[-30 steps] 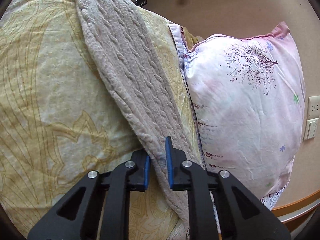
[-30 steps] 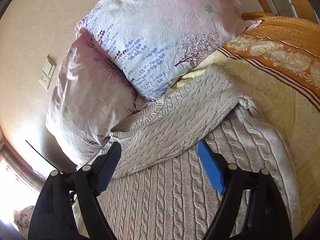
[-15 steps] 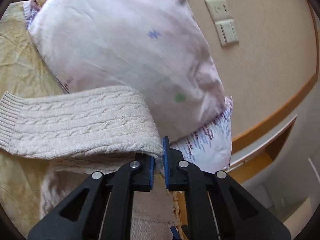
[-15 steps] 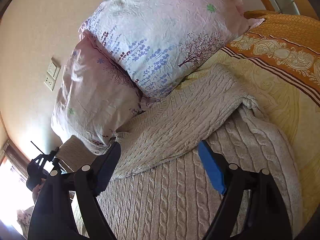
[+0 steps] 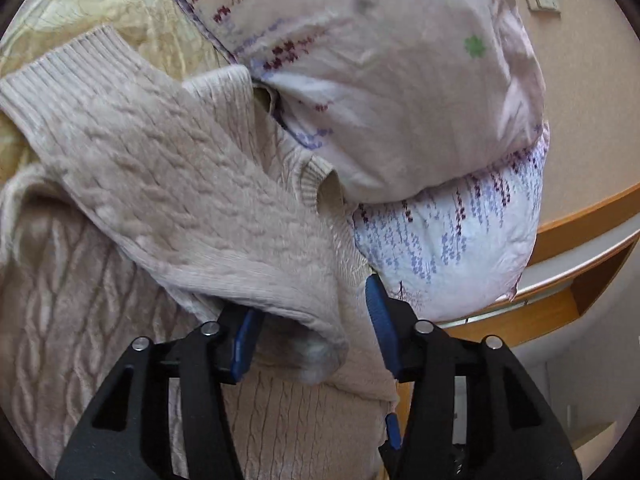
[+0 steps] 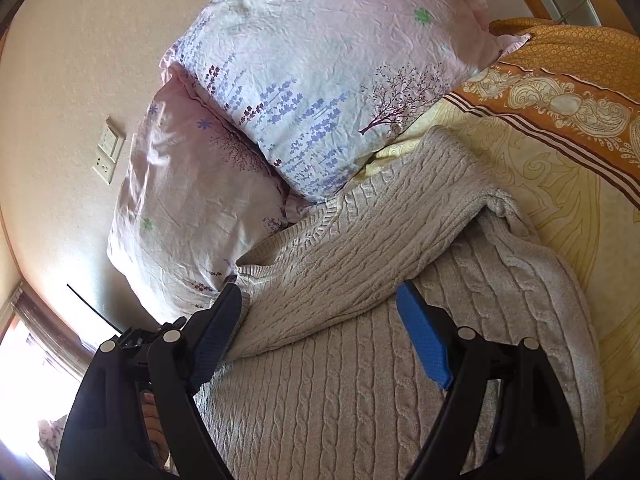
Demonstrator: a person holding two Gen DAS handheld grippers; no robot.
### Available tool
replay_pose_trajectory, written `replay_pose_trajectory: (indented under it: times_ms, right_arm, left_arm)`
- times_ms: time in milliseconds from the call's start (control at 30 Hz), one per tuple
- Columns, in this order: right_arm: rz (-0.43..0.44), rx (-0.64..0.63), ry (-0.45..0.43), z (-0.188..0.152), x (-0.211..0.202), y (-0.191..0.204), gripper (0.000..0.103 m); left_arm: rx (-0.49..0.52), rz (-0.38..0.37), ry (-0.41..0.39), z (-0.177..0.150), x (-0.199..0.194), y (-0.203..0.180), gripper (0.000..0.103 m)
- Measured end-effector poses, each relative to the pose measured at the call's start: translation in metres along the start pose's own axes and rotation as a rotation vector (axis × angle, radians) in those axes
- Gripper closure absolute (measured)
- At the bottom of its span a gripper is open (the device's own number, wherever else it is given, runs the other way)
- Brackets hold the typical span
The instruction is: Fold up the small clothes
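Beige cable-knit sweater [image 6: 360, 380] on the bed just beside two floral pillows [image 6: 320, 92], sleeve [image 5: 180, 184] folded across its body, left tool [image 5: 312, 336] spread around the sleeve fold, right tool [image 6: 320, 336] spread above the sweater

Daylight fills both views, soft and even on the pillows [image 6: 320, 92] and sweater [image 6: 360, 360]. In the right wrist view a window [image 6: 36, 364] at lower left is blown out to white glare. The left wrist view is smeared by motion blur, worst on the sweater [image 5: 168, 184]. Fisheye curvature bends the wall [image 6: 68, 80] and the frame corners go black.
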State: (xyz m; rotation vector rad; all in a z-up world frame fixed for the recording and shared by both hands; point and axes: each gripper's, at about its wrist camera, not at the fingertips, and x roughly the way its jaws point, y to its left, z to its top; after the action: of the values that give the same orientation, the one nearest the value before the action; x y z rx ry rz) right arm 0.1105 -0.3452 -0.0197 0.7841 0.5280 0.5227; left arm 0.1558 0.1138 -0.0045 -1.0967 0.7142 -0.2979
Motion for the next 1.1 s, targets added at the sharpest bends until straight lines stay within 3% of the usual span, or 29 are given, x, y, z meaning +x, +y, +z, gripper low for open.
replay_pose_trajectory:
  times_ms: [200, 267, 333, 433, 600, 767, 833, 967, 1067, 1100]
  right_arm:
    - [0.012, 0.005, -0.003, -0.001, -0.001, 0.000, 0.022]
    - [0.014, 0.009, -0.005, -0.001, -0.001, 0.000, 0.022]
    - [0.017, 0.013, -0.007, -0.001, -0.002, -0.001, 0.022]
    - [0.023, 0.018, -0.010, -0.001, -0.003, -0.001, 0.022]
    - [0.030, 0.041, -0.029, 0.001, -0.006, -0.004, 0.022]
    - [0.026, 0.076, -0.078, 0.003, -0.016, -0.010, 0.022]
    - [0.018, 0.090, -0.114, 0.005, -0.022, -0.013, 0.022]
    - [-0.002, 0.133, -0.196, 0.008, -0.038, -0.023, 0.022]
    - [-0.020, 0.172, -0.241, 0.009, -0.047, -0.032, 0.022]
    - [-0.023, 0.184, -0.244, 0.010, -0.047, -0.035, 0.022]
  left_arm:
    - [-0.144, 0.038, -0.085, 0.036, -0.031, 0.030, 0.054]
    - [-0.205, 0.035, -0.095, 0.040, -0.034, 0.040, 0.060]
    - [-0.247, 0.036, -0.103, 0.043, -0.035, 0.046, 0.076]
    - [-0.209, 0.042, -0.118, 0.045, -0.032, 0.035, 0.094]
    - [-0.025, -0.037, -0.101, 0.023, -0.018, -0.028, 0.094]
    - [0.281, -0.093, 0.006, -0.031, 0.036, -0.107, 0.094]
    - [0.422, -0.077, 0.091, -0.063, 0.068, -0.132, 0.094]
    - [0.669, 0.031, 0.295, -0.127, 0.130, -0.154, 0.093]
    - [0.764, 0.076, 0.395, -0.156, 0.152, -0.150, 0.077]
    - [0.786, 0.085, 0.425, -0.162, 0.157, -0.150, 0.067]
